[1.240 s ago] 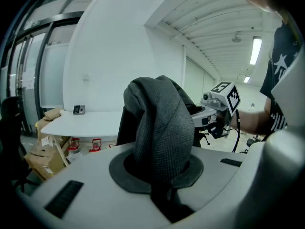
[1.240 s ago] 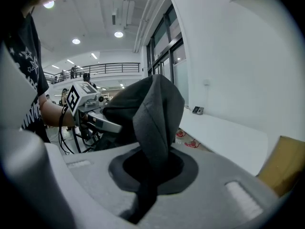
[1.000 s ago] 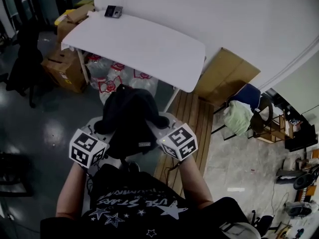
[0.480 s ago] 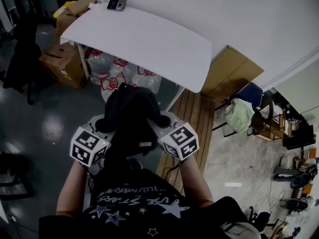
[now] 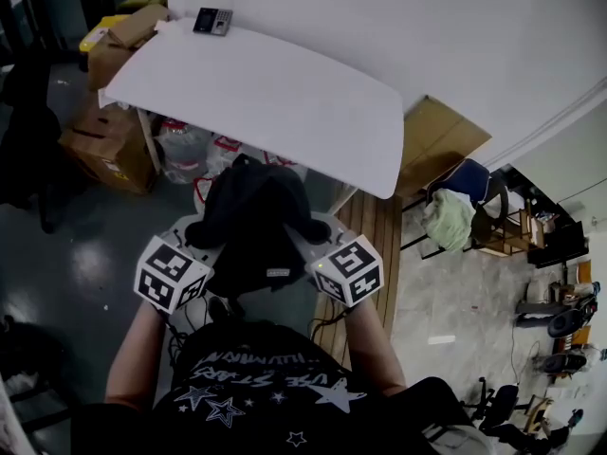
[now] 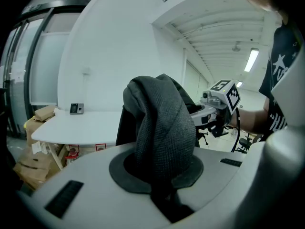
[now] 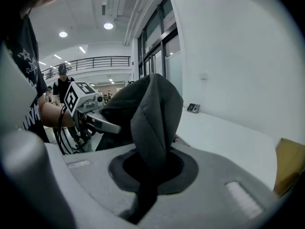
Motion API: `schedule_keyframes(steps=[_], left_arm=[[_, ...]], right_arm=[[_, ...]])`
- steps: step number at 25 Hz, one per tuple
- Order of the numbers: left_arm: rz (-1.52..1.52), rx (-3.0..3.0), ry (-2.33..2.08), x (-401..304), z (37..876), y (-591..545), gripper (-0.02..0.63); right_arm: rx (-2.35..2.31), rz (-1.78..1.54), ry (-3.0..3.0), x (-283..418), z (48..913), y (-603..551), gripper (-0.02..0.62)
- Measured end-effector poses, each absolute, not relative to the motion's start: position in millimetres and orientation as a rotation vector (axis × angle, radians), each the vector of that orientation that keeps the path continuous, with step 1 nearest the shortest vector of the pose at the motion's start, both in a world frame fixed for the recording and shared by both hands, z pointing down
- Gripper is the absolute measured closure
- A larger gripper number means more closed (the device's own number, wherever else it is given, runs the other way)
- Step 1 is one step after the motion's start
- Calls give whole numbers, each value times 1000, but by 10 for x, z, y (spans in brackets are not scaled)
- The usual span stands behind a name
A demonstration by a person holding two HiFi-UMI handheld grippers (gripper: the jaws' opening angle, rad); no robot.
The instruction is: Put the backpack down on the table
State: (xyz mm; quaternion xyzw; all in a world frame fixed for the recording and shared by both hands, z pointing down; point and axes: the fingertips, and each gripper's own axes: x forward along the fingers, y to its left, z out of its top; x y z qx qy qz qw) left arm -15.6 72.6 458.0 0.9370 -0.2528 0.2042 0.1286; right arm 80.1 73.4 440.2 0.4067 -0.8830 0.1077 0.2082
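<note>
**Backpack carried toward the worktop.** The backpack [image 5: 251, 221] is shown in the air between the two claws. It is short of the near edge of the worktop [image 5: 285, 102] and above the floor, and no part of it is yet rested on the white surface.

Risks, as judged from this state:
- The hanging lower part may be caught against the worktop edge if the load is not raised before being brought across.
- A fold of fabric may be drawn out of one claw by the weight, so that the bag is tipped sideways or dropped to the floor.
- The small device [image 5: 211, 21] at the far corner could be struck if the bag is set too deep.

Left claw [image 6: 164, 194]: clenched on a thick fold of dark woven fabric, the jaws held slightly apart by it.

Right claw [image 7: 143, 194]: likewise clamped on a dark fold or strap, the jaws almost together.
</note>
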Motion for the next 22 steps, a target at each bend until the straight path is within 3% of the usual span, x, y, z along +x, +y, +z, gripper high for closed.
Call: schedule_keyframes(steps=[11, 22], left_arm=[[525, 2885, -682, -637, 4205, -208, 552], [487, 2883, -729, -646, 4104, -773, 552]], right_arm=[[1288, 195, -2411, 301, 4028, -74, 580], [1324, 85, -2413, 295, 3903, -665, 580]])
